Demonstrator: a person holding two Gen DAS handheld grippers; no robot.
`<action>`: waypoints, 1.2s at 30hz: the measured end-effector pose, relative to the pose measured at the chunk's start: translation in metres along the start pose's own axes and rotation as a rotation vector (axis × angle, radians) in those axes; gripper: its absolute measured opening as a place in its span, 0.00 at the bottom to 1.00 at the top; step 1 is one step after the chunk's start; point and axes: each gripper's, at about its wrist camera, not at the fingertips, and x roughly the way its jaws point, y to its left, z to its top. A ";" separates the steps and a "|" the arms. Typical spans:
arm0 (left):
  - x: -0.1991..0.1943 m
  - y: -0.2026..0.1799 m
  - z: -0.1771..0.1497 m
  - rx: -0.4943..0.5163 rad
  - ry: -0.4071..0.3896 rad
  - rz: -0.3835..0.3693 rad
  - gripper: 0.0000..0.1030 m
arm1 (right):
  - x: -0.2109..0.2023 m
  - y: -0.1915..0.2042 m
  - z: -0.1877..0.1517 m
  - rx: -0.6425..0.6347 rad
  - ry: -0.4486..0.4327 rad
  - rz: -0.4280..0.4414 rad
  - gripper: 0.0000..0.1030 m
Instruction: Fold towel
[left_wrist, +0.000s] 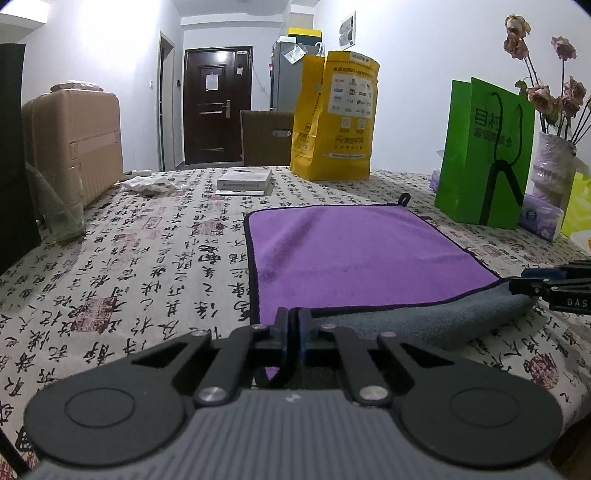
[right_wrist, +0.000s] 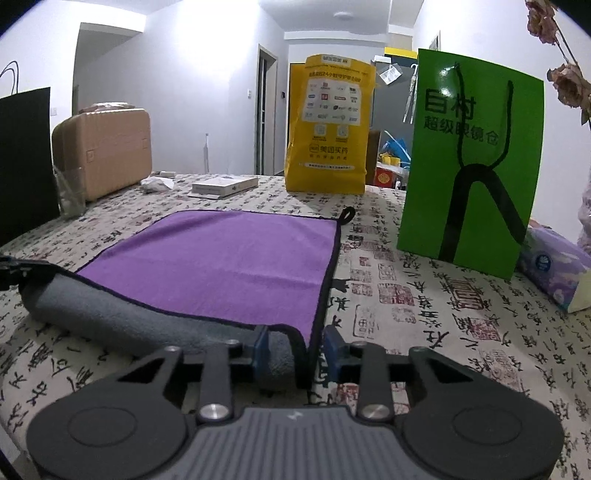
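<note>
A purple towel (left_wrist: 351, 254) with a grey underside and dark trim lies flat on the table; its near edge is curled over, grey side up (left_wrist: 424, 317). My left gripper (left_wrist: 293, 325) is shut on the towel's near left corner. My right gripper (right_wrist: 297, 343) stands partly open around the near right corner of the towel (right_wrist: 221, 266), with the rolled grey edge (right_wrist: 279, 354) between its jaws. The right gripper also shows at the right edge of the left wrist view (left_wrist: 554, 291).
The table has a calligraphy-print cloth (left_wrist: 147, 266). A yellow bag (left_wrist: 334, 118), a green bag (left_wrist: 484, 155), a tissue pack (left_wrist: 541, 218) and a vase of dried flowers (left_wrist: 550, 162) stand behind and right. A white box (left_wrist: 243, 181) and a glass (left_wrist: 62, 210) stand left.
</note>
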 end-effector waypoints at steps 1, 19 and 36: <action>0.001 0.000 0.000 0.004 -0.002 0.002 0.06 | 0.002 0.000 0.000 0.001 0.003 0.004 0.30; 0.028 -0.007 0.031 0.074 -0.035 0.055 0.06 | 0.021 0.006 0.022 -0.124 -0.011 -0.014 0.07; 0.109 0.013 0.099 0.145 -0.022 0.066 0.06 | 0.104 0.000 0.087 -0.247 -0.006 -0.041 0.07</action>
